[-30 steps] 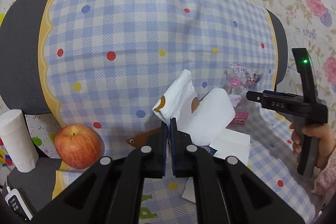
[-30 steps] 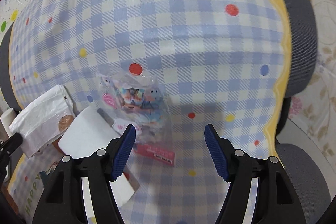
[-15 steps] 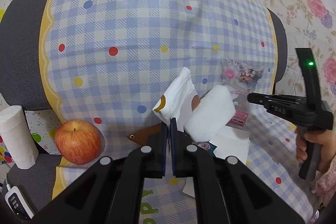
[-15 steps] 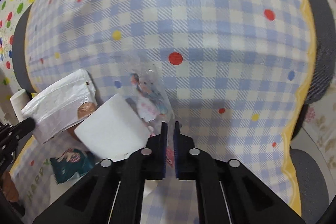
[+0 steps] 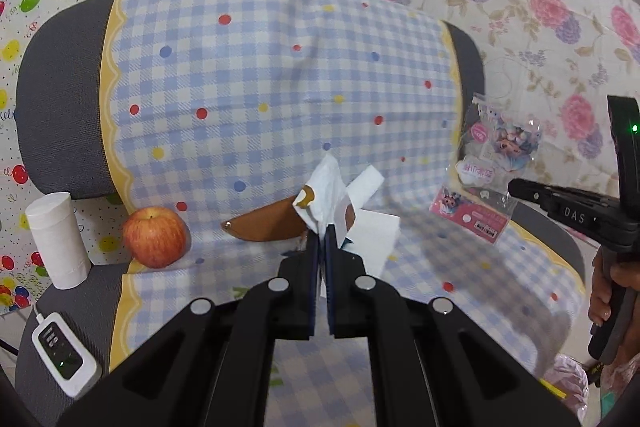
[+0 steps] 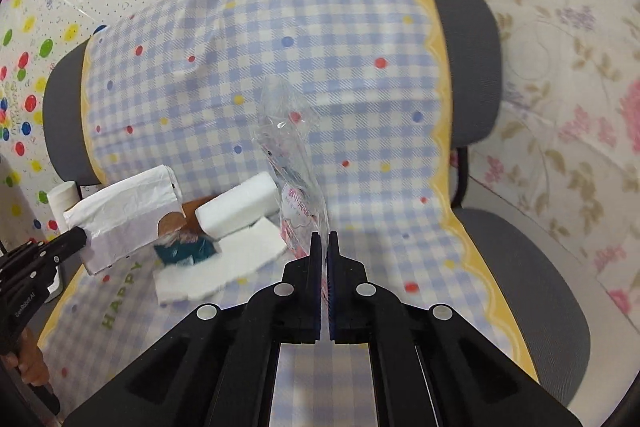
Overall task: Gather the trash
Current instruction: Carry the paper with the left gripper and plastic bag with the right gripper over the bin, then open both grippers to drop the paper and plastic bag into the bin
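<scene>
The left gripper is seen closed tight on a crumpled white paper bag with a brown printed mark, pinched by its lower edge so that the bag stands up above the gripper tips and clear of the seat. The right gripper is likewise clamped shut, on the bottom edge of a clear plastic wrapper with pink and cartoon printing, which hangs upright in front of it; in the left wrist view the same wrapper is seen lifted off the blue-and-white checked cloth with coloured dots that is draped over a grey office chair. An edge grip is judged to suit such thin, limp trash, since a flat face offers nothing to pinch. Left behind on the seat, below and to the left of the right gripper, are a white foam block, a torn white sheet and a teal printed packet, presumably trash not yet collected. A brown leather-like sheath lies just left of the left gripper, with a red apple, a white paper roll and a white power adapter further left. "DAS" can be read on the right gripper's body, "GenRobot.AI" on the left one, "HAPPY" on the cloth; the wrapper's pink print is too small to read.
</scene>
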A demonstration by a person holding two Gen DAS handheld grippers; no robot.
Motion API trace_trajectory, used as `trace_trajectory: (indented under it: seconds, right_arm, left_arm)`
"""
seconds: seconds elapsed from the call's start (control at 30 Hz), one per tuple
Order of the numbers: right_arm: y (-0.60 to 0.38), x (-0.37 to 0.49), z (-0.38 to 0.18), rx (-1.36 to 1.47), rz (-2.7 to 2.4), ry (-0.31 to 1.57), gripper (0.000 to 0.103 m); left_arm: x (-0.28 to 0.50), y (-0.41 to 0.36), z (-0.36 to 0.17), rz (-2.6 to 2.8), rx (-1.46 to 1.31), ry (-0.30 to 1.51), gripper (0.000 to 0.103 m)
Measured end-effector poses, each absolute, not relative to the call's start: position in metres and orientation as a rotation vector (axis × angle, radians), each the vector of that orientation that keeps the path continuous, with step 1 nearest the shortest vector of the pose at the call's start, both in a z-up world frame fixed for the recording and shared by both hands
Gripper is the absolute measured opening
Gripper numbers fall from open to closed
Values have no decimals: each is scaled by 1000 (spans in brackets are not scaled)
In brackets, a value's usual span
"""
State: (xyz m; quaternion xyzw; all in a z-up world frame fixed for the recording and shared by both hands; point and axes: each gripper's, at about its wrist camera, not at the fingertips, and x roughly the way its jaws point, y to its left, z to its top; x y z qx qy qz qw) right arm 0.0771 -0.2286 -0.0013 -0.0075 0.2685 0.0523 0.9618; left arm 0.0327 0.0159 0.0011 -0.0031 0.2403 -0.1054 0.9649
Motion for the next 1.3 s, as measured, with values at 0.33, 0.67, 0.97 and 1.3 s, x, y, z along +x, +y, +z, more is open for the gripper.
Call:
trace_trajectory:
  seconds: [0.33,0.67,0.97,1.3]
  right_arm:
    - [-269,-17,6,69,53,513,3]
    - [-302,-94,-4,105,-27,533,3]
    - [-336,-163,-22,66,-223,569,3]
    - [-375,-214,-63,134,-372,661,3]
  left_arm:
    - [-27,-21,18,-359,9,456,1]
    - [-75,-92,11,-552,76,461,1]
    - [-115,-154,-8,-735,148,470,2]
    - [-147,-208,-39,-865,237,511,2]
